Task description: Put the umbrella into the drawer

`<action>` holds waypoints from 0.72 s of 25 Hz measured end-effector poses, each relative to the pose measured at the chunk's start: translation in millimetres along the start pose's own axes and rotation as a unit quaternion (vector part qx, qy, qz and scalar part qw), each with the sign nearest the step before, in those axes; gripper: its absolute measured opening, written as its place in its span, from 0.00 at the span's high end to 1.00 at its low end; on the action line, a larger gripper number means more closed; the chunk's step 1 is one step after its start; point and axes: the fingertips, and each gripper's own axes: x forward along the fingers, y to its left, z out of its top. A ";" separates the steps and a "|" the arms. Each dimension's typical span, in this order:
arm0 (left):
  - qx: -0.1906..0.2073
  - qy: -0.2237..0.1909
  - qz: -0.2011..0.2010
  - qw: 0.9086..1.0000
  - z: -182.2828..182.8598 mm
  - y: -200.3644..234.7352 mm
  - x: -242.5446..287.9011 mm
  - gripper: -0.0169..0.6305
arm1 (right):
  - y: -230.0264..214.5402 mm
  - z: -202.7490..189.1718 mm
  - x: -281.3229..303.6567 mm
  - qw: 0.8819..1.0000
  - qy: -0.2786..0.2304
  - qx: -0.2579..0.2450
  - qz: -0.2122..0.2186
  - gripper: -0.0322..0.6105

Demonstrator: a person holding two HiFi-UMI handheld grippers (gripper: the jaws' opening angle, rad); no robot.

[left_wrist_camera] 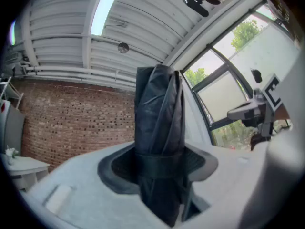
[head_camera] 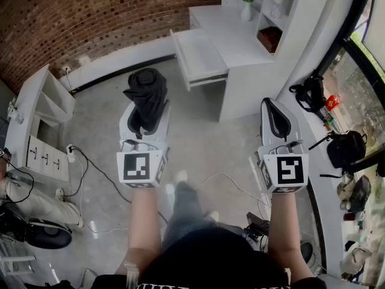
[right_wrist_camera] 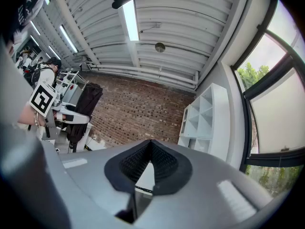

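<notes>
A folded black umbrella [head_camera: 146, 92] stands up between the jaws of my left gripper [head_camera: 146, 112], which is shut on it around its strap. In the left gripper view the umbrella [left_wrist_camera: 159, 109] fills the gap between the dark pads [left_wrist_camera: 119, 168], with my left gripper [left_wrist_camera: 159, 163] clamped on its lower part. My right gripper [head_camera: 272, 108] hangs at the right, shut with nothing in it; its pads [right_wrist_camera: 133, 163] meet at the tip of my right gripper [right_wrist_camera: 151, 149]. The white drawer [head_camera: 198, 58] stands pulled open ahead, between and beyond the two grippers.
The drawer belongs to a white desk [head_camera: 225, 35] joined to a cubby shelf [head_camera: 283, 11] holding a vase [head_camera: 247, 8]. Bags [head_camera: 346, 149] lie on the ledge at the right. A low white cabinet [head_camera: 45, 125] and floor cables [head_camera: 96, 173] are at the left.
</notes>
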 end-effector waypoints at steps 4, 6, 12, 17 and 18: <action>0.010 -0.006 -0.002 1.000 -0.1 -1.2 1.9 0.60 | 0.2 -1.3 -2.2 1.000 0.004 -0.002 -0.010 0.95; 0.009 -0.008 -0.003 1.000 -1.5 2.4 4.3 0.60 | 2.3 -1.8 0.8 1.000 0.005 -0.003 -0.012 0.95; 0.002 -0.016 -0.010 1.000 -16.8 15.8 19.7 0.60 | 5.5 -12.5 18.8 1.000 0.011 -0.005 -0.020 0.95; -0.010 -0.013 -0.016 1.000 -26.9 47.1 61.1 0.60 | 2.1 -14.8 70.3 1.000 0.021 -0.003 -0.020 0.95; -0.011 -0.013 -0.016 1.000 -30.6 53.4 69.8 0.60 | 1.9 -16.5 81.4 1.000 0.022 -0.004 -0.020 0.95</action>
